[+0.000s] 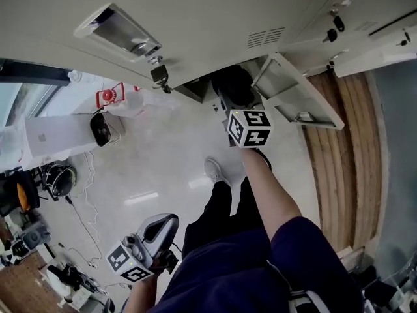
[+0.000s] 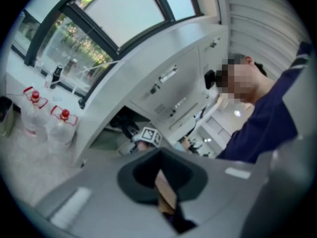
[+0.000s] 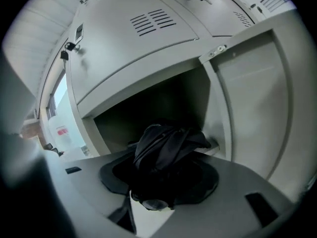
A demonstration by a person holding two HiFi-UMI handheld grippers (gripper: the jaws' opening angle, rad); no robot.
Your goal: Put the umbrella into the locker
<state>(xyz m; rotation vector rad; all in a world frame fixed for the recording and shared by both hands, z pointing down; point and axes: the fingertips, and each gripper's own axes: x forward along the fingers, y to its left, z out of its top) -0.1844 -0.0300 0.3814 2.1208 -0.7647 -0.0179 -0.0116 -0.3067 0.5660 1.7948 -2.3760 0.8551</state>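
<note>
A folded black umbrella (image 3: 166,145) sits between the jaws of my right gripper (image 3: 166,182), which is shut on it. Its tip points at the dark opening of the open locker (image 3: 143,110), just in front of the threshold. The locker's door (image 3: 252,93) stands swung out to the right. In the head view, the right gripper (image 1: 236,102) reaches forward with the umbrella (image 1: 234,83) at the mouth of the low locker (image 1: 202,87), the door (image 1: 296,96) beside it. My left gripper (image 1: 161,229) hangs low at the left, far from the lockers, jaws together with nothing held (image 2: 161,175).
Closed grey lockers (image 1: 195,18) fill the wall above, one with keys (image 1: 159,75) hanging in it. Water bottles with red caps (image 1: 120,100) stand on the floor to the left, beside a white box (image 1: 52,139) and cables. Wooden boards (image 1: 339,168) lie on the right. My shoe (image 1: 215,171) is below the locker.
</note>
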